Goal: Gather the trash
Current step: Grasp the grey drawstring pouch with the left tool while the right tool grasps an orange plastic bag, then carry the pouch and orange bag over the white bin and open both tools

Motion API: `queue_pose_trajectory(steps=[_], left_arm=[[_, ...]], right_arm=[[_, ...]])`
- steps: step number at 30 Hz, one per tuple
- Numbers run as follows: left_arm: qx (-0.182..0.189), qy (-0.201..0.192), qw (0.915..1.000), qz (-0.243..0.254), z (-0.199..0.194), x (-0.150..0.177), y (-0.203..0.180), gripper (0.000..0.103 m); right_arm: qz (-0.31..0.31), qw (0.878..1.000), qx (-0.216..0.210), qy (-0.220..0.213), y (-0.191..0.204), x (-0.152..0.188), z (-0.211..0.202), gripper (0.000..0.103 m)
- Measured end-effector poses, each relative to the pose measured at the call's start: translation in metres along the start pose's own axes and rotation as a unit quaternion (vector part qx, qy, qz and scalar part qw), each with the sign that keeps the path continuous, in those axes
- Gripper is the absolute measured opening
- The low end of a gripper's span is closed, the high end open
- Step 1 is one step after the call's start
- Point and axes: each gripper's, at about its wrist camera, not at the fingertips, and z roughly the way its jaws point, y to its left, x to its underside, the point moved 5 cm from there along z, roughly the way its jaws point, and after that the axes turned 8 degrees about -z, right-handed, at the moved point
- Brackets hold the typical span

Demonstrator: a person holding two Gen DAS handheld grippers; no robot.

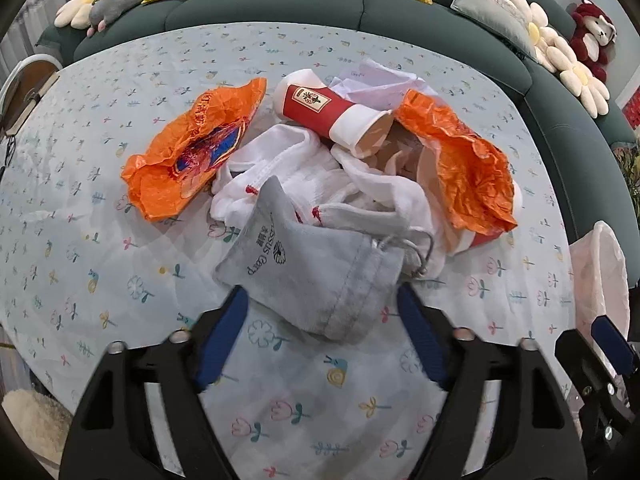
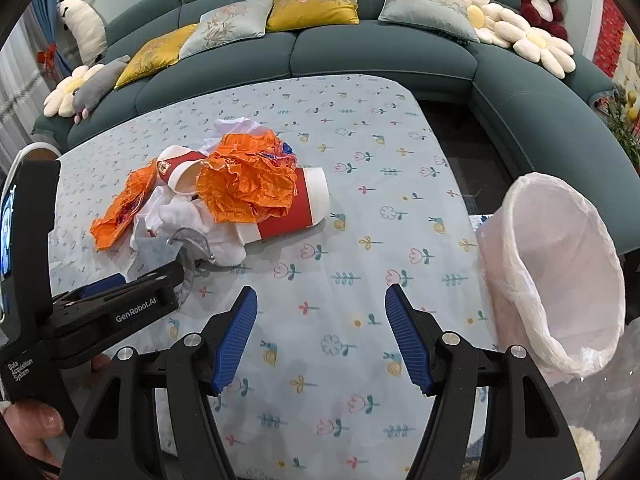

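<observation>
My left gripper (image 1: 320, 312) hangs low over the near part of the table (image 1: 80, 216), its 2 blue pads spread wide on either side of the near end of a grey drawstring pouch (image 1: 316, 272). The pads flank the pouch; I cannot tell whether either one touches it. My right gripper (image 2: 320, 332) is also spread wide, with nothing between its pads, over bare flowered cloth toward the table's right edge. Just past that right edge stands the bin (image 2: 560, 264), lined with a pale bag, its mouth tilted toward my right camera.

Behind the pouch lies the trash pile, near the table's middle. A white cloth (image 1: 304, 176) with small red marks sits directly behind and partly under the pouch. An orange wrapper (image 1: 192, 148) lies at the pile's left side. A second orange wrapper (image 1: 460, 168) lies at the right, draped over 1 red-and-white paper cup (image 2: 292, 208). Another red-and-white cup (image 1: 332, 108) lies on its side between the 2 wrappers. Crumpled white paper (image 1: 380, 80) sits at the pile's far side. A teal sofa (image 2: 360, 52) with cushions curves beyond the table's far edge.
</observation>
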Motion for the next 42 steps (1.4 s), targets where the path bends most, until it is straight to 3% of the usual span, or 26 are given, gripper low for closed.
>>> queue_pose_trajectory(steps=[1,3,6,9,19,25,27,29,33,35,42], left_arm=[[0.002,0.007,1.0,0.003,0.003,0.0,0.0,0.058],[0.008,0.017,0.9998,0.002,0.007,0.0,0.0,0.035],[0.015,0.019,0.9997,-0.007,0.006,-0.001,0.004,0.015],[0.024,0.016,0.9994,-0.018,0.001,-0.001,0.007,0.008],[0.041,-0.005,0.998,-0.048,-0.029,-0.008,0.028,0.007],[0.037,-0.019,0.9975,-0.057,-0.039,-0.024,0.038,0.007],[0.037,-0.022,0.9972,-0.061,-0.041,-0.029,0.041,0.007],[0.037,-0.025,0.9969,-0.064,-0.044,-0.033,0.044,0.007],[0.041,-0.028,0.9969,-0.062,-0.047,-0.035,0.04,0.007],[0.045,-0.027,0.9969,-0.059,-0.049,-0.035,0.035,0.007],[0.061,-0.038,0.9969,-0.033,-0.066,-0.029,0.003,0.007]], right_arm=[[-0.001,1.0,-0.001,0.001,0.001,-0.002,0.003,0.064],[-0.001,1.0,-0.003,0.001,0.003,-0.006,0.007,0.064],[-0.006,1.0,-0.008,-0.002,0.009,-0.015,0.011,0.064],[-0.009,1.0,-0.016,-0.01,0.014,-0.028,0.013,0.064],[-0.022,0.999,-0.031,-0.027,0.041,-0.077,0.032,0.064],[-0.03,0.999,-0.032,-0.009,0.052,-0.088,0.061,0.064],[-0.022,0.999,-0.037,0.001,0.051,-0.088,0.071,0.059],[-0.012,0.999,-0.051,0.012,0.049,-0.085,0.077,0.034],[-0.012,0.999,-0.051,0.005,0.045,-0.083,0.071,0.021],[-0.013,0.998,-0.056,0.0,0.042,-0.083,0.064,0.009],[0.006,0.998,-0.053,-0.03,0.016,-0.077,0.026,0.009]])
